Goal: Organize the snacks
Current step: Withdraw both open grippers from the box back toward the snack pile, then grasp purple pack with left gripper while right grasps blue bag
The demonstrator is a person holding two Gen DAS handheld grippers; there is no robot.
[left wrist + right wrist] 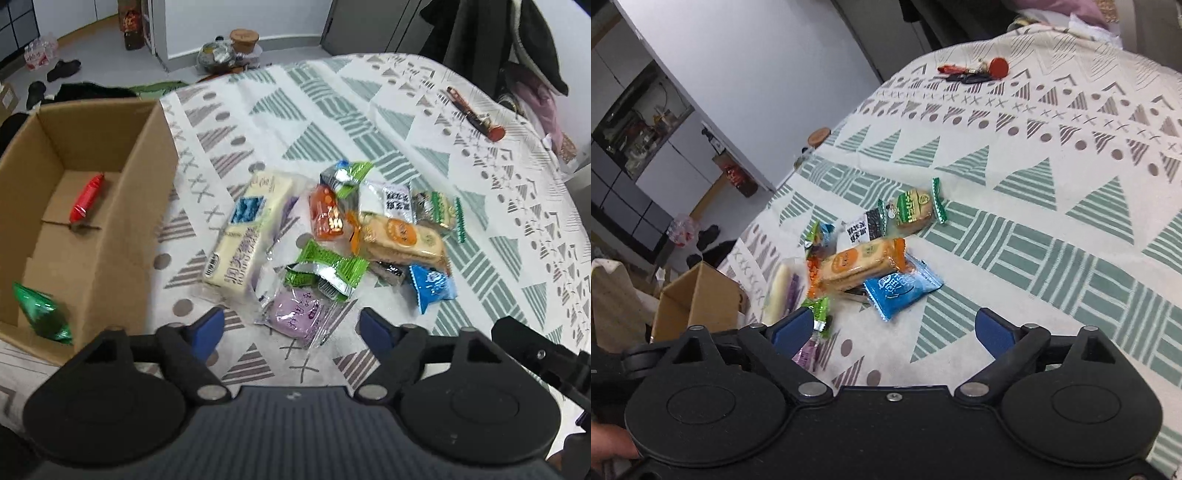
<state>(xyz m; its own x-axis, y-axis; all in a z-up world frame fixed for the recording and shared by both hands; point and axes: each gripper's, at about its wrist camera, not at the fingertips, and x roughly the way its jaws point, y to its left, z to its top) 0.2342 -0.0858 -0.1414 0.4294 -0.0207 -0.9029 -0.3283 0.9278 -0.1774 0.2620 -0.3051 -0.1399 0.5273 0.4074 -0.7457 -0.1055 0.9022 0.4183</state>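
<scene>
Left wrist view: your left gripper (291,328) hangs with its blue-padded fingers (207,328) spread wide and empty, framing the purple snack packet (297,315) that lies flat on the tablecloth (369,110) just ahead of the tips. That spacing suggests you are lining up to take this nearest packet. Beyond it sits the loose snack pile (343,229), with a long cream packet (247,229) on its left side and an orange biscuit pack (402,236) lying across the others. To the left stands the open cardboard box (147,155), its flaps up so items can drop in; a red sausage-shaped snack (86,199) and a green packet (42,312) already lie inside.

Right wrist view: your right gripper (894,328) is likewise released and empty, hovering over bare cloth, with the blue packet (901,291) just ahead of it. A bunch of keys (975,72) lies well apart near the far edge.
</scene>
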